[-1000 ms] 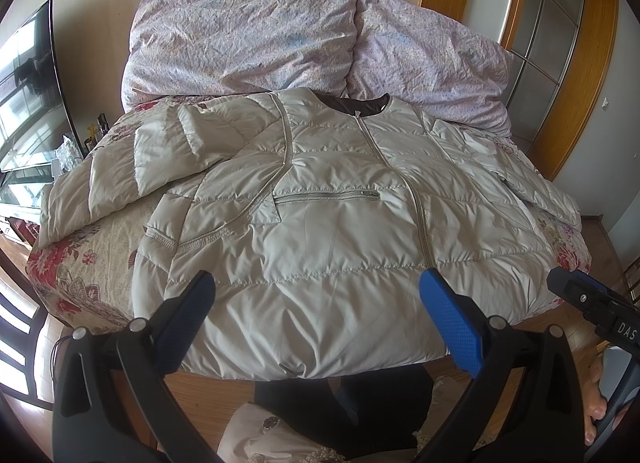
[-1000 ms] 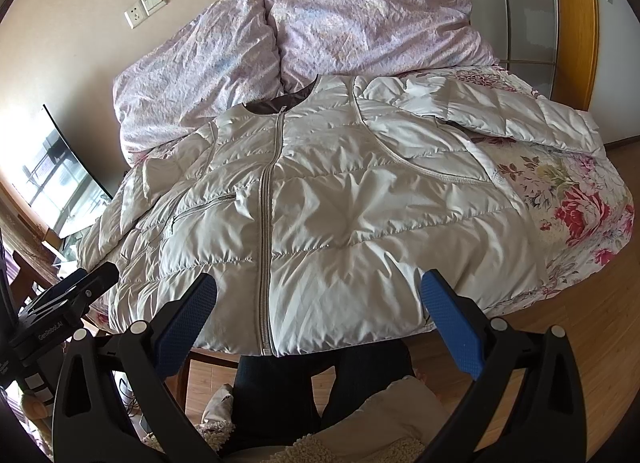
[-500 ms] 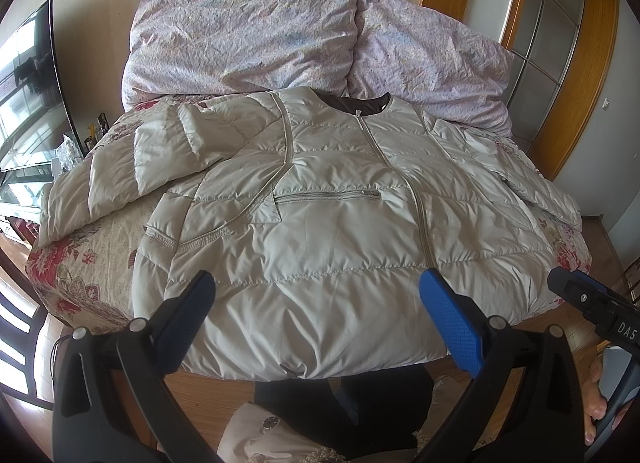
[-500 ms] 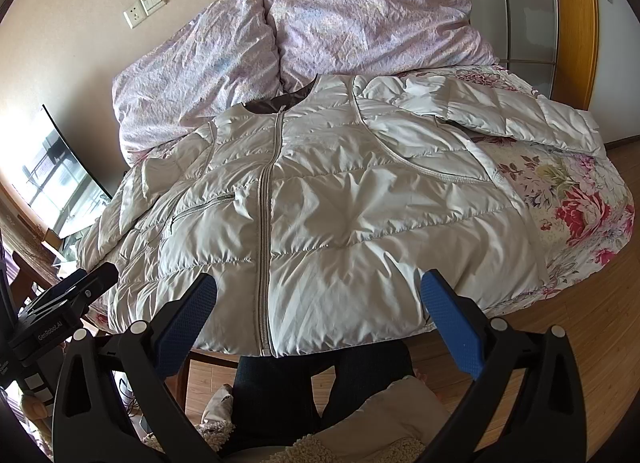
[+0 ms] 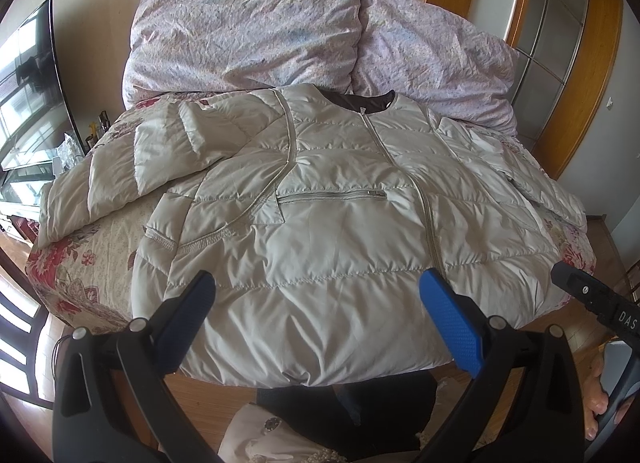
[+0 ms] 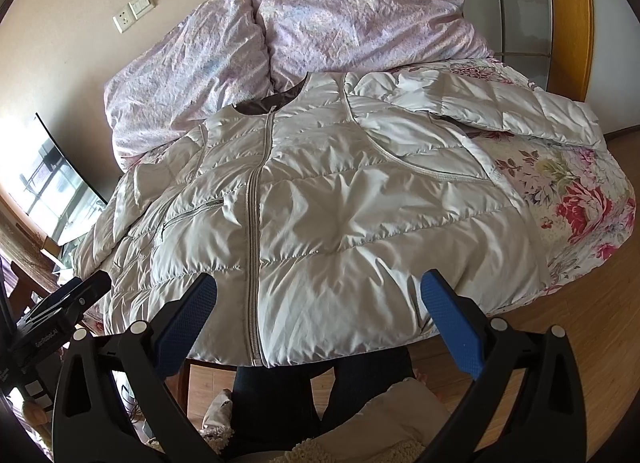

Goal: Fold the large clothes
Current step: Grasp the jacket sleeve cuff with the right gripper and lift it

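A pale grey quilted jacket [image 5: 320, 223] lies front up and zipped on the bed, collar toward the pillows and both sleeves spread sideways. In the right wrist view the same jacket [image 6: 340, 215] shows its zipper running down to the hem at the bed's near edge. My left gripper [image 5: 316, 307] hovers open above the hem, holding nothing. My right gripper [image 6: 318, 305] is also open and empty, above the hem beside the zipper. Each gripper's body shows at the edge of the other's view.
Two lilac pillows [image 5: 256, 31] lean on the wall behind the jacket. The floral bedspread [image 6: 576, 199] shows at both sides. A TV screen [image 5: 28, 91] stands left; a wooden door frame [image 5: 580, 63] right. The person's dark trousers [image 6: 280, 395] and wooden floor lie below the bed edge.
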{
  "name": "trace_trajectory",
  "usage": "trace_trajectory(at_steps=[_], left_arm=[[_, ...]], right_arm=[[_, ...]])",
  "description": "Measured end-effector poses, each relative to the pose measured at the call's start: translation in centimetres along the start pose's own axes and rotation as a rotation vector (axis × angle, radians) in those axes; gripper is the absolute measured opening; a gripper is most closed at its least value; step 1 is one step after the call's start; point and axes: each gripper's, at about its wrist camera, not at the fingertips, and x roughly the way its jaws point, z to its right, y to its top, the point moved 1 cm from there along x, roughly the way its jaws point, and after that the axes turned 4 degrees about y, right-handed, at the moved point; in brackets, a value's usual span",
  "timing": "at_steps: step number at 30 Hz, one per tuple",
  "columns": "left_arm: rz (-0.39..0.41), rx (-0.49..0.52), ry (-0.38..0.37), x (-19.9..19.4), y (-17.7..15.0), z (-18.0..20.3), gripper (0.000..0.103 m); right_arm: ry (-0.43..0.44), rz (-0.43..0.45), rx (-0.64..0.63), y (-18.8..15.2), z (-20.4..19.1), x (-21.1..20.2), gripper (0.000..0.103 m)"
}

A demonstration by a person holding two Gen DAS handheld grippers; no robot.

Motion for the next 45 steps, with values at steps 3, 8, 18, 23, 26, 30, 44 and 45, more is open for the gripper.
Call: trace_trajectory(at_steps=[3,8,18,23,26,30,44,45], left_arm=[[-0.01,0.003,0.01,0.6,0.2,0.0,0.101],[-0.027,-0.015,0.017,1.9,0.9,-0.4,0.101],[-0.136,-0.088,-0.049,7.0,2.5,-2.0,0.101],[-0.168,-0.099,-0.102,9.1,3.3,-2.1,0.101],[-0.178,-0.109,-0.142,10.2,3.8,-2.0,0.101],[-0.178,-0.125,-0.196,10.9,4.3,-1.9,0.101],[-0.119,-0.208,-0.208,11.8,4.7,-3.3,0.101],[-0.109,-0.21,-0.205,11.8,4.7,-3.5,0.101]], right_arm=[[-0.024,0.006,0.028,1.0,1.2,0.6,0.102],[-0.029,0.091,0.117,3.9,5.6,1.3,0.102],[-0.082,0.184,0.556,8.8,21.9,3.8,0.102],[-0.028,0.214,0.871,8.4,30.4,5.1,0.082],[-0.008,0.228,0.972,8.2,33.5,5.9,0.069],[-0.043,0.274,1.021,8.6,36.0,5.9,0.066],[-0.199,0.295,0.995,9.8,38.7,6.5,0.033],[-0.216,0.295,0.981,10.0,38.7,6.5,0.029]])
